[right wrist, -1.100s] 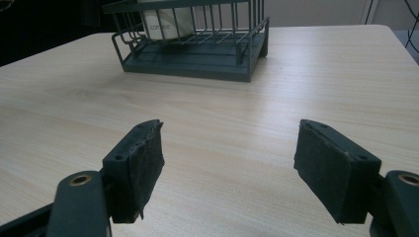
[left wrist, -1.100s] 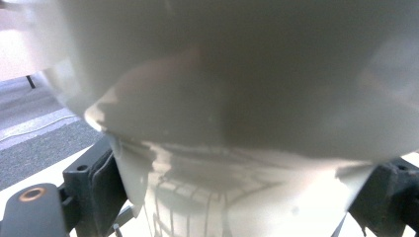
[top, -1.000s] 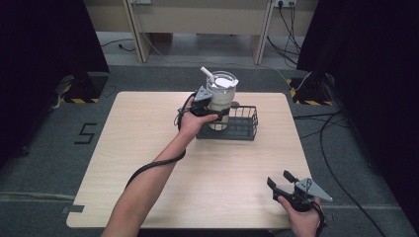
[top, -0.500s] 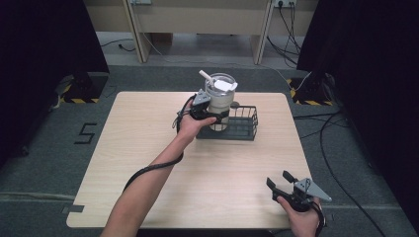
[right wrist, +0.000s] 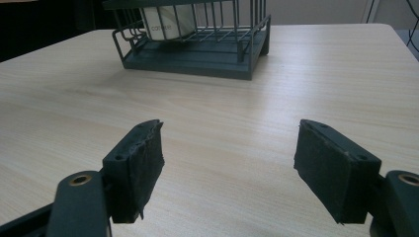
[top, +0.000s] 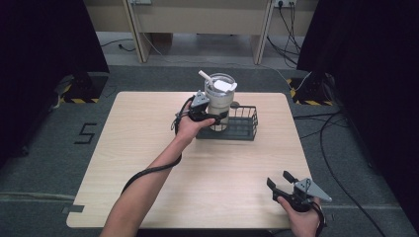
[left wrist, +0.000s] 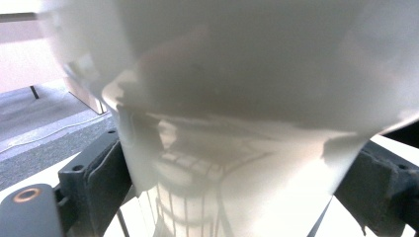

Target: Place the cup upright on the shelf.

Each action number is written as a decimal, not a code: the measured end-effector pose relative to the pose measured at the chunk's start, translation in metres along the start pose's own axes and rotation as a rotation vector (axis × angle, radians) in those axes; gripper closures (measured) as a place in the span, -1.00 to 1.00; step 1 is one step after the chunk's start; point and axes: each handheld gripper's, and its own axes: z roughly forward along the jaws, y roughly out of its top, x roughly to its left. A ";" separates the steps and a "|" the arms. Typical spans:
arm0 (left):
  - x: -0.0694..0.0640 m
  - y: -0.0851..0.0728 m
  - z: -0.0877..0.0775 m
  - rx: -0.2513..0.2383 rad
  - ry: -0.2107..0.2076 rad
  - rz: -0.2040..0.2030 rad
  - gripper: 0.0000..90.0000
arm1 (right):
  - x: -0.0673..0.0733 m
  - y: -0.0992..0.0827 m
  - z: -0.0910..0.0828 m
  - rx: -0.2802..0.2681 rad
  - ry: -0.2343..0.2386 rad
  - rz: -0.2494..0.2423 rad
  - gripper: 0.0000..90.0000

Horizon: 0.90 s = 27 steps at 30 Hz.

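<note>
Nearest the person, the right gripper [top: 287, 183] sits low over the bench's [top: 148, 148] front right corner, jaws spread wide with nothing between them — in the right gripper view only bare wood lies beyond the pads [right wrist: 141, 163]. Farther out, past mid-bench, the left gripper [top: 212, 117] is clamped on the tumbler [top: 218, 101], its pads pressed against both sides of the tapered body in the left gripper view. The tumbler stands upright at the left end of the wire basket [top: 244, 129], its base inside the basket's walls — whether it rests on the basket floor cannot be told. A straw [top: 204, 77] tilts from its lid.
</note>
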 end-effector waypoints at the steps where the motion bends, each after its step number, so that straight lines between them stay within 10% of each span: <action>1: 0.000 0.000 -0.001 0.002 0.001 0.001 -0.78 | 0.000 0.000 0.000 0.000 0.000 0.000 -0.40; 27: 0.005 -0.001 -0.037 -0.013 0.012 0.034 -0.69 | 0.003 0.001 0.001 0.001 0.001 -0.009 -0.40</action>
